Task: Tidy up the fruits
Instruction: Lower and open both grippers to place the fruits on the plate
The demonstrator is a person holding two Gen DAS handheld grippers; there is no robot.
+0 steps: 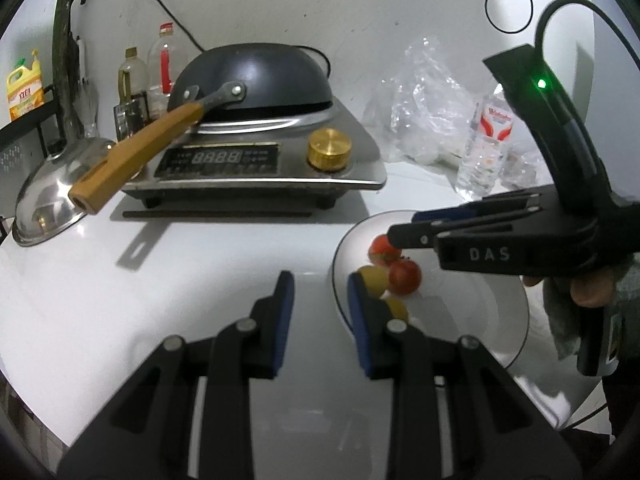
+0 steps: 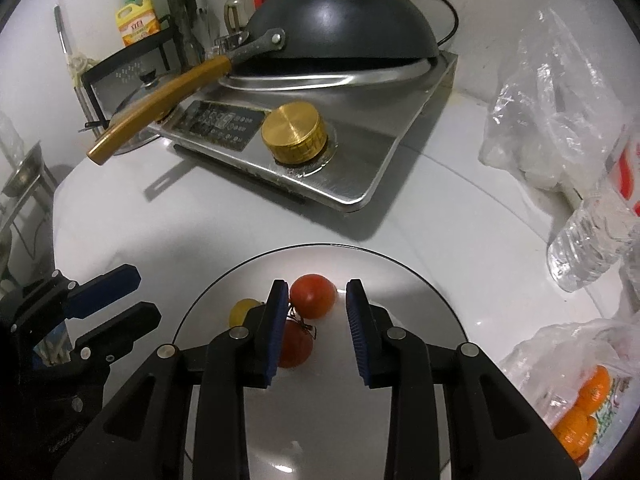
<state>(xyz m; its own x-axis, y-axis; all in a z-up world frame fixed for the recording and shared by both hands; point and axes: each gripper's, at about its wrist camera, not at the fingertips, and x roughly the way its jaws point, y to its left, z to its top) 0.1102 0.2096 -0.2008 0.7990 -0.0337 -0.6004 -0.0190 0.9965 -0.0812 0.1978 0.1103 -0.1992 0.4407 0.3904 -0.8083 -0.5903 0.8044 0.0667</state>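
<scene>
White tabletop (image 2: 460, 220) fills both views, with a silver induction cooker (image 2: 360, 152) toward the top centre carrying an upturned black wok with a wooden handle (image 2: 348, 20) and a round brass knob (image 2: 294, 132). Below it, at the lower centre of the right wrist view, sits a round grey plate (image 2: 408, 280) holding the fruit: two red tomatoes, one (image 2: 314, 294) higher in the frame and one (image 2: 298, 344) just below it, touching or nearly so, and a small yellow fruit (image 2: 242, 310) to their left. The left wrist view shows a second yellow fruit (image 1: 398, 308) on the plate too, partly hidden. The right gripper (image 2: 316, 328) hangs over the plate with its jaws spread, its left finger overlapping the lower tomato in the picture and nothing pinched. The left gripper (image 1: 320, 312) sits at the plate's left edge, jaws likewise spread and empty. At the right of the right wrist view stand a clear plastic water bottle (image 2: 592, 236) and crumpled clear bags (image 2: 540, 120), and in the lower right corner a bag of orange fruits (image 2: 584, 412) lies well apart from the plate.
</scene>
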